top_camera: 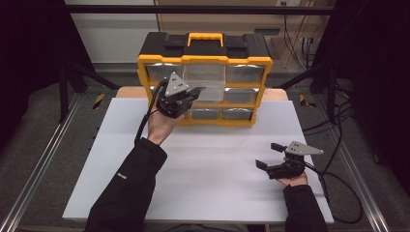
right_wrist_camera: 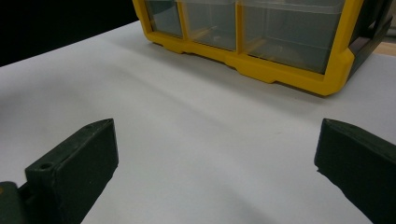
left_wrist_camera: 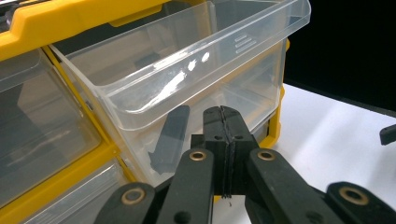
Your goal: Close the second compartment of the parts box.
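A yellow and black organizer [top_camera: 205,59] with clear drawers stands at the back of the white table [top_camera: 208,164]. One clear middle drawer [left_wrist_camera: 187,60] is pulled out and looks empty. My left gripper [top_camera: 198,90] is held up right in front of it. Its jaws [left_wrist_camera: 223,122] are shut flat against each other with nothing between them, just below the drawer's front. A dark shape [left_wrist_camera: 169,137] shows through the clear plastic beneath; I cannot tell what it is. My right gripper [top_camera: 269,155] rests low over the table at the right, open and empty [right_wrist_camera: 215,163].
The organizer's yellow base [right_wrist_camera: 280,74] lies ahead of the right gripper across bare white tabletop. Cables [top_camera: 338,183] trail off the table's right edge. Metal rails [top_camera: 34,179] and dark stands flank the table.
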Demonstrator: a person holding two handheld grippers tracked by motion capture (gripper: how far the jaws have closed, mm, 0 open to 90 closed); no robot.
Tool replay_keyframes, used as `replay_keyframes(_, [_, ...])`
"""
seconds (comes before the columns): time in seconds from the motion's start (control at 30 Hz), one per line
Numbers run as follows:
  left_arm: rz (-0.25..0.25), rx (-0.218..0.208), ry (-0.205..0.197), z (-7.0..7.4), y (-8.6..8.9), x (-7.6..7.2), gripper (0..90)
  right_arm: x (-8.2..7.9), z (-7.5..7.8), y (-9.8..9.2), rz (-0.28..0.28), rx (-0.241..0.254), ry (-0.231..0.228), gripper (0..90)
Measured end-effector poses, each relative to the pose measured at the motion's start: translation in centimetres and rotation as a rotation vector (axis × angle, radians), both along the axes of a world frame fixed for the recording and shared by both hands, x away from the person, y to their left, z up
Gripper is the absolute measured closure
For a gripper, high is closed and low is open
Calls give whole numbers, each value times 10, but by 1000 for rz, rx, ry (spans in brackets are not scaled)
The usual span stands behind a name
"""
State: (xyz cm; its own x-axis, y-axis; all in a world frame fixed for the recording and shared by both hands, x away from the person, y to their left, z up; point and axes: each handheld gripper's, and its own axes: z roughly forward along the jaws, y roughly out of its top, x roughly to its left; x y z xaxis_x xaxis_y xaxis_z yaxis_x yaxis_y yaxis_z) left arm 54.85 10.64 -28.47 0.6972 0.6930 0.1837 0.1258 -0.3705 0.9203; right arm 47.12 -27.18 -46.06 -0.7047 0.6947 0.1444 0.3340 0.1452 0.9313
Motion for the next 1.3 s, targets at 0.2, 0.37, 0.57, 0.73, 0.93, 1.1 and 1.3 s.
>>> replay_keyframes(0.2, [3, 1, -5, 1, -1, 3, 891, 0, 0, 0, 1, -1, 0, 2])
replay_keyframes(0.37, [8, -1, -7, 0, 0, 7, 891, 0, 0, 0, 1, 0, 0, 2])
replay_keyframes(0.57, [12, 0, -10, 0, 0, 11, 891, 0, 0, 0, 0, 0, 1, 2])
replay_keyframes(0.73, [14, -5, -12, 0, -1, 14, 891, 0, 0, 0, 0, -1, 1, 2])
replay_keyframes(0.93, [19, -2, -13, 0, -1, 17, 891, 0, 0, 0, 1, -4, 2, 2])
replay_keyframes(1.1, [16, -5, -18, -1, -1, 19, 891, 0, 0, 0, 1, -5, 2, 2])
replay_keyframes(1.3, [19, -11, -22, -2, -1, 22, 891, 0, 0, 0, 0, -5, 2, 1])
